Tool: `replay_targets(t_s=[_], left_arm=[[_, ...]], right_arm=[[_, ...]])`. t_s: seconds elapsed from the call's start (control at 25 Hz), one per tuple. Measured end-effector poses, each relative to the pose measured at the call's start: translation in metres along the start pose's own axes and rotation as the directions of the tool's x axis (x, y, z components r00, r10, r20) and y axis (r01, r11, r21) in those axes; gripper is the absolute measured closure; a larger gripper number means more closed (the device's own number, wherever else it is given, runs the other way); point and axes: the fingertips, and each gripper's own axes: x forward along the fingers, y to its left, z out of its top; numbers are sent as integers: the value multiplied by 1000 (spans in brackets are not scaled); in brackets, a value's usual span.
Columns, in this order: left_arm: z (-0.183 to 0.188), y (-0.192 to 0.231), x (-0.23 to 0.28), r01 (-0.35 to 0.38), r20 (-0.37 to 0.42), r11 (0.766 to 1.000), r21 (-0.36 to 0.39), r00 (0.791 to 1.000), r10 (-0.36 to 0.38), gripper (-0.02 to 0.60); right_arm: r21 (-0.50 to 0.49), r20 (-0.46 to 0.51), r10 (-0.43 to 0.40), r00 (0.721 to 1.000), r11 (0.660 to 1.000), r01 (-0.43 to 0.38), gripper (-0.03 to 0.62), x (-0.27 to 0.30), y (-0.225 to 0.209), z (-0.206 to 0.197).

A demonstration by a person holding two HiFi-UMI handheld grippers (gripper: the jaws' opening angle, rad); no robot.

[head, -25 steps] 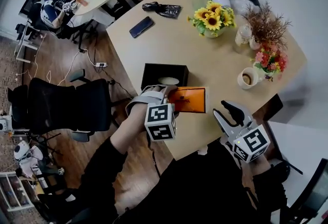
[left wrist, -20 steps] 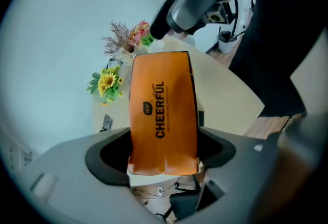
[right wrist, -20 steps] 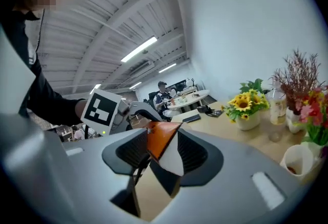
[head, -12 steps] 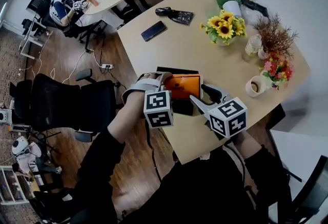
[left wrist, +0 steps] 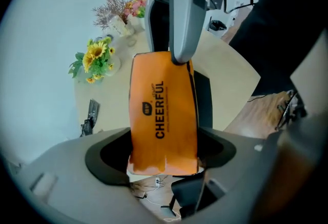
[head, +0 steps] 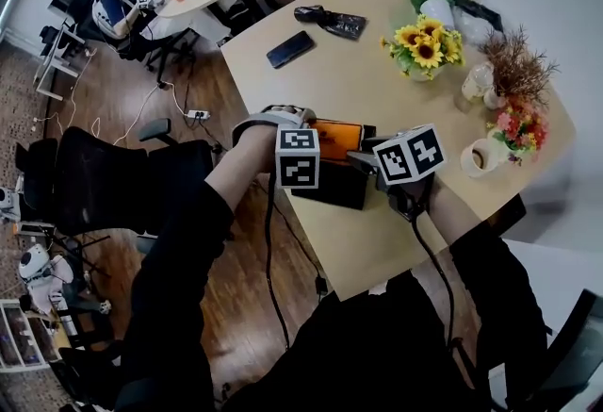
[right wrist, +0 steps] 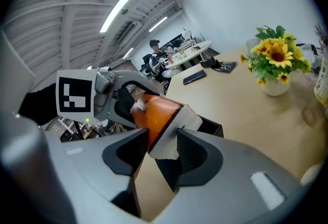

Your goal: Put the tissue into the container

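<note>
An orange tissue pack (head: 339, 137) hangs level just above a black open container (head: 330, 189) at the table's near edge. My left gripper (head: 316, 131) is shut on the pack's left end; in the left gripper view the pack (left wrist: 164, 110) runs out from between my jaws (left wrist: 164, 162). My right gripper (head: 364, 156) has come in from the right. Its jaws (right wrist: 161, 141) are closing, and the pack's folded end (right wrist: 156, 110) sits between them, touching both. The container (right wrist: 210, 126) shows just behind the pack.
A sunflower vase (head: 426, 38), dried flowers (head: 513, 71), a coffee mug (head: 479, 158), a phone (head: 289, 49) and a dark pouch (head: 330, 21) stand farther back on the wooden table (head: 377, 250). A black office chair (head: 113, 184) is at the left.
My right gripper swung from the table's front right edge up and left onto the pack's right end. My left gripper kept its hold and brought the pack over the container.
</note>
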Motion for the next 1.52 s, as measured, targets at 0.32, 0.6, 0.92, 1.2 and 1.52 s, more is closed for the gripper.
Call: replay_targets(t_s=[0.32, 0.6, 0.92, 1.2, 1.52], left_arm=[[-2, -4, 44, 46, -8, 998, 34, 999, -46, 216], [0, -5, 58, 62, 9, 998, 27, 998, -63, 216], [-1, 0, 69, 79, 1, 996, 42, 997, -79, 215], [2, 1, 74, 99, 17, 994, 35, 995, -100, 215], [0, 2, 78, 113, 18, 993, 30, 993, -113, 213]], right_arm=[[65, -57, -57, 997, 996, 60, 422, 30, -27, -22], [71, -73, -72, 995, 994, 78, 425, 35, -37, -28], [82, -81, -96, 992, 991, 103, 427, 42, -46, -29], [94, -80, -103, 991, 989, 110, 431, 42, -51, -29], [92, -92, -116, 989, 988, 124, 433, 45, -53, -28]])
